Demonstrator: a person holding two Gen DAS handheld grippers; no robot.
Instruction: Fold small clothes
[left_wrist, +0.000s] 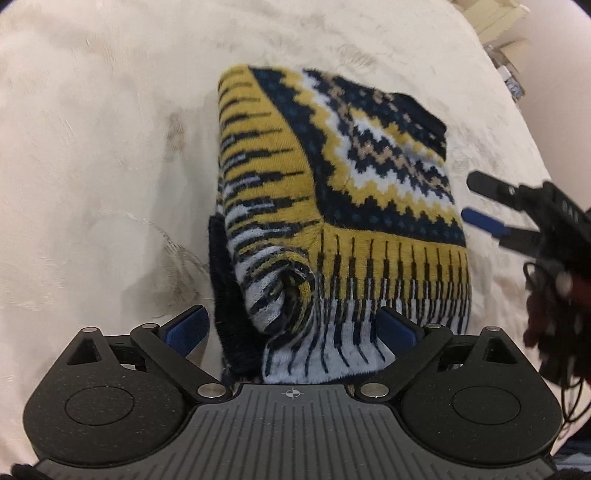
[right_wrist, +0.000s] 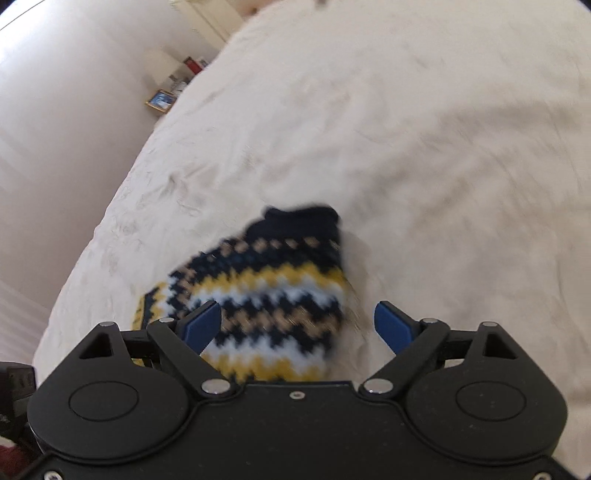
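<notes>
Step in hand, by your frames: a late fold. The knitted garment (left_wrist: 332, 206) lies folded into a compact block at the centre of the left wrist view, on the cream bedspread (left_wrist: 92, 147); one rolled corner bulges at lower centre.

Left gripper (left_wrist: 291, 328): jaws wide, the garment's near edge between the blue pads; whether they press it, you cannot tell.

Right gripper (right_wrist: 295, 326): jaws spread wide, holding nothing, hovering over the garment's patterned end at lower centre of its blurred view.

Next move likely calls for tucking that rolled corner flat and squaring the edges.
</notes>
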